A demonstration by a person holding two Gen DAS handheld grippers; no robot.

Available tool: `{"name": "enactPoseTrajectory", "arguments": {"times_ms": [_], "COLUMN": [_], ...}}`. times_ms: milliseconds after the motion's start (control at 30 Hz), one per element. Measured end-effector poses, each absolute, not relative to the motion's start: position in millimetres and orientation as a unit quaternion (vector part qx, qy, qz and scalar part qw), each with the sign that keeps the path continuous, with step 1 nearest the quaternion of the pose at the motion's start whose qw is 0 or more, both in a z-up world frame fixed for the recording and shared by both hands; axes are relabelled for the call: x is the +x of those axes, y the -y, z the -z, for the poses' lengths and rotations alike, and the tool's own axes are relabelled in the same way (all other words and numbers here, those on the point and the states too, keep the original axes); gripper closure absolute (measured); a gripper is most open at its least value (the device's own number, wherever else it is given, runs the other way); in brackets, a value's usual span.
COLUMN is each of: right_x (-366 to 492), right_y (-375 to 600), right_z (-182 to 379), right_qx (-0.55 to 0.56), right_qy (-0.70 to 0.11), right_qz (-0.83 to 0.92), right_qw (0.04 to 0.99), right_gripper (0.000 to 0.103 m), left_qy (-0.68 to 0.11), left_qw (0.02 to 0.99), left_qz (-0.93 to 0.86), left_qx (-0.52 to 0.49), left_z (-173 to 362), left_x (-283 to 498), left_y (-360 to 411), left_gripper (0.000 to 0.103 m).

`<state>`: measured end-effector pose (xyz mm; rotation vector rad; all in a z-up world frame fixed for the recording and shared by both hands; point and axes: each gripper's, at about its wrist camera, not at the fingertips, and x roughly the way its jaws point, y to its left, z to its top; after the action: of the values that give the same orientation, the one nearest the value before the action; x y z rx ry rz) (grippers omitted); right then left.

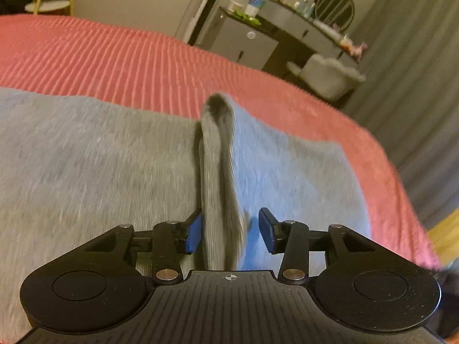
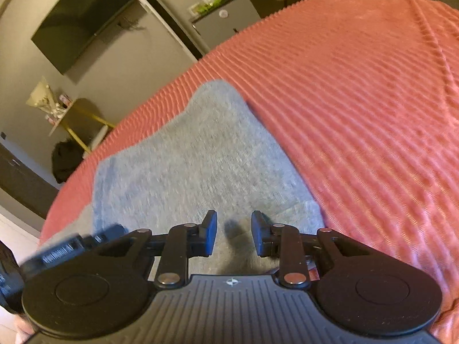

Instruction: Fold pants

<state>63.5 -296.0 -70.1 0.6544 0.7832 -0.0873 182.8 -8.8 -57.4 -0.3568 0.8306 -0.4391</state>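
Note:
Grey pants (image 1: 100, 157) lie on a coral ribbed bedspread (image 1: 114, 54). In the left wrist view a raised fold of the grey fabric (image 1: 218, 172) stands upright between the fingers of my left gripper (image 1: 229, 233). The jaws are apart, and the fold touches the left blue pad (image 1: 195, 235) but not the right one. In the right wrist view the pants (image 2: 195, 160) spread flat ahead. My right gripper (image 2: 233, 236) is open just above the fabric, holding nothing. The other gripper's body (image 2: 71, 249) shows at its lower left.
The bedspread (image 2: 358, 100) stretches to the right of the pants. Beyond the bed stand a dark dresser (image 1: 258, 37) with bottles and a round mirror, a grey chair (image 1: 330, 74), grey curtains (image 1: 416, 71), a wall TV (image 2: 83, 20) and a gold side table (image 2: 74, 117).

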Motion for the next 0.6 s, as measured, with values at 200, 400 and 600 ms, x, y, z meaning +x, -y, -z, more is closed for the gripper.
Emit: {"name": "enactPoseTrajectory", "arguments": {"times_ms": [200,400,600], "right_x": [72,74,80], "right_y": [289,284,269], "right_z": [74,74,71], "right_qx": [0.298,0.284,0.248], "right_qy": [-0.383,-0.383,-0.387], "right_qz": [0.050,0.041,0.032], "right_qw": [0.873,0.878,0.887], "right_gripper": [0.075,0.057,0.033], "left_qy": [-0.425,-0.425,-0.425], "left_qw": [0.849,0.866,0.864], "left_qz": [0.199,0.193,0.197], "left_qx": [-0.244,-0.181,-0.185], "left_z": [69,68,67], "left_x": [221,222,216], "left_y": [-10,9,6], "left_gripper": [0.059,0.068,0.077]}}
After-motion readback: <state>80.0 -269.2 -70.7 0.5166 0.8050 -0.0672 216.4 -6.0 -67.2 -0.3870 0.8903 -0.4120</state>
